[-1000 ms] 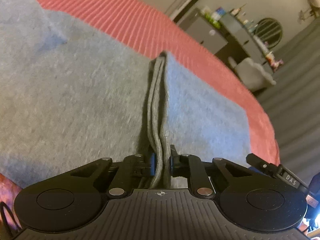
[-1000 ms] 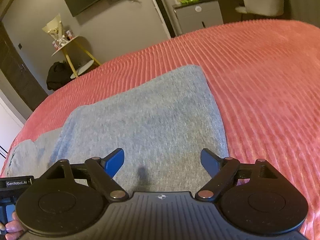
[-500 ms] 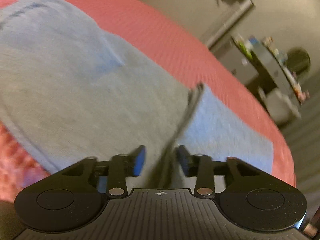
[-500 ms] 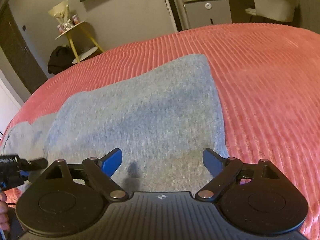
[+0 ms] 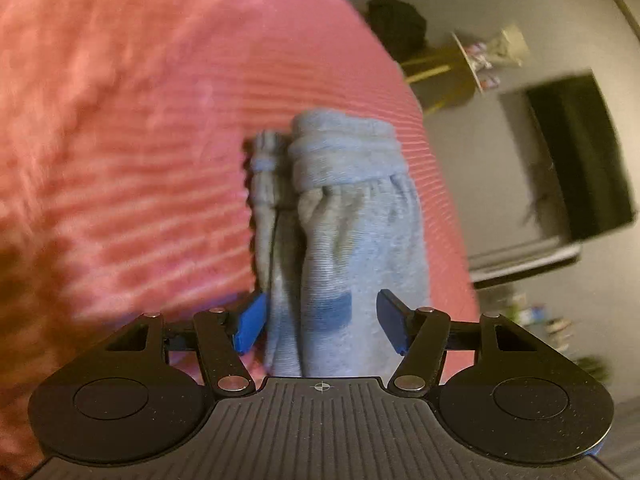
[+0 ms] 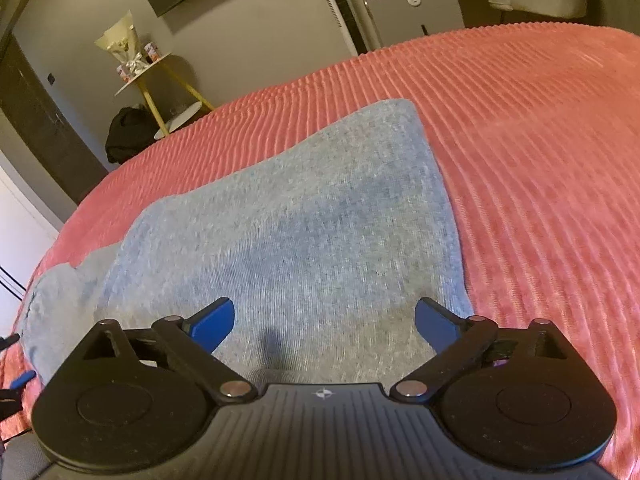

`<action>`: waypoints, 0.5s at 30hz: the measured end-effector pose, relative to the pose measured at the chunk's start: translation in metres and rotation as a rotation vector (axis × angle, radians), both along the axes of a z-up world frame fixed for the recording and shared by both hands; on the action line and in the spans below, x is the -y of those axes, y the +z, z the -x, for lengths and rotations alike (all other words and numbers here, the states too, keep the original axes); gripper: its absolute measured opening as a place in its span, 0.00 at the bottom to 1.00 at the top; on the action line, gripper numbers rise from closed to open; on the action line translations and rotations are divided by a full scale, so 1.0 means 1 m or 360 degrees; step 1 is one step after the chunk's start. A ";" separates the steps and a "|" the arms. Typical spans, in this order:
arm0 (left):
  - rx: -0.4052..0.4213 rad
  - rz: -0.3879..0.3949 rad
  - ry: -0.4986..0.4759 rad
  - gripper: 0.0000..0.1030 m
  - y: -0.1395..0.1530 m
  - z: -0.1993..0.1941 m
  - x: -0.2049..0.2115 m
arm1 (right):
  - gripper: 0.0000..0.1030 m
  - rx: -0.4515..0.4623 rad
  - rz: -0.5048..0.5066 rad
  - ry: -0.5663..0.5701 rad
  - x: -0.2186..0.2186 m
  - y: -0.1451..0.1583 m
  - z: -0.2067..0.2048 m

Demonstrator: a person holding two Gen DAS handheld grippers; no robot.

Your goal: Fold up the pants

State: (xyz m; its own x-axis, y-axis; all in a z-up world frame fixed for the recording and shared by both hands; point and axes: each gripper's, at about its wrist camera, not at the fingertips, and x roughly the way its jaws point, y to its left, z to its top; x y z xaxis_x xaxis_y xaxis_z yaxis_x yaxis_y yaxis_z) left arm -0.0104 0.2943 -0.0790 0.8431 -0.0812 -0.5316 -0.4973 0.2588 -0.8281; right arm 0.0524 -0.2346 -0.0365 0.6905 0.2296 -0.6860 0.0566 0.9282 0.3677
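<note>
Grey knit cotton pants (image 5: pixel 352 224) fill the middle of the left wrist view, a bunched, rolled band at their far end lying on the ribbed coral-red bedspread (image 5: pixel 132 152). The left gripper (image 5: pixel 320 320) has its jaws opening; the blue-padded fingers (image 5: pixel 250 322) stand apart with the near end of the pants between them, the left pad just beside the cloth, the other clear of it, so nothing is clamped. Beyond the bedspread's far edge a dark flat screen (image 5: pixel 580 160) hangs on a grey wall, though the whole picture is blurred. From the right wrist view, the same pants (image 6: pixel 288 224) lie folded flat on the bedspread (image 6: pixel 540 140), running from the near edge toward the far left. The right gripper (image 6: pixel 324 322) hovers over their near end, its jaws opening and its blue fingers (image 6: pixel 212 320) spread wide, holding nothing. Past the bedspread's far left edge stands a small round yellow-legged side table (image 6: pixel 160 84).
</note>
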 end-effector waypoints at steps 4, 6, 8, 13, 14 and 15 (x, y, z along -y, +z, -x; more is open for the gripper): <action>-0.0099 0.0001 0.0033 0.64 -0.008 -0.007 -0.005 | 0.95 -0.0003 0.0006 0.0005 -0.001 -0.001 -0.002; -0.0089 -0.0015 0.0029 0.65 -0.008 -0.010 -0.007 | 0.96 -0.0002 0.0006 0.0005 -0.001 -0.001 -0.001; -0.0106 -0.0013 0.0042 0.64 -0.009 -0.013 -0.008 | 0.96 -0.0003 0.0006 0.0005 0.000 -0.001 -0.001; -0.0045 -0.0032 0.0075 0.64 -0.013 -0.025 -0.019 | 0.96 -0.0006 0.0023 0.0013 -0.001 -0.002 -0.002; -0.0027 -0.0029 0.0081 0.64 -0.013 -0.027 -0.020 | 0.96 -0.0006 0.0029 0.0017 -0.002 -0.002 -0.003; -0.0006 -0.0039 0.0079 0.64 -0.016 -0.031 -0.025 | 0.96 -0.0007 0.0037 0.0020 -0.002 -0.002 -0.004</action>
State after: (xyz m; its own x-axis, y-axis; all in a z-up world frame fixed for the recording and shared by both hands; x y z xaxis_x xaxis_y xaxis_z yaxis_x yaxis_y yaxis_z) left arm 0.0202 0.3191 -0.0952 0.8436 -0.0262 -0.5364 -0.5133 0.2541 -0.8197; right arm 0.0560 -0.2324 -0.0383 0.6844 0.2223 -0.6943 0.0467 0.9371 0.3460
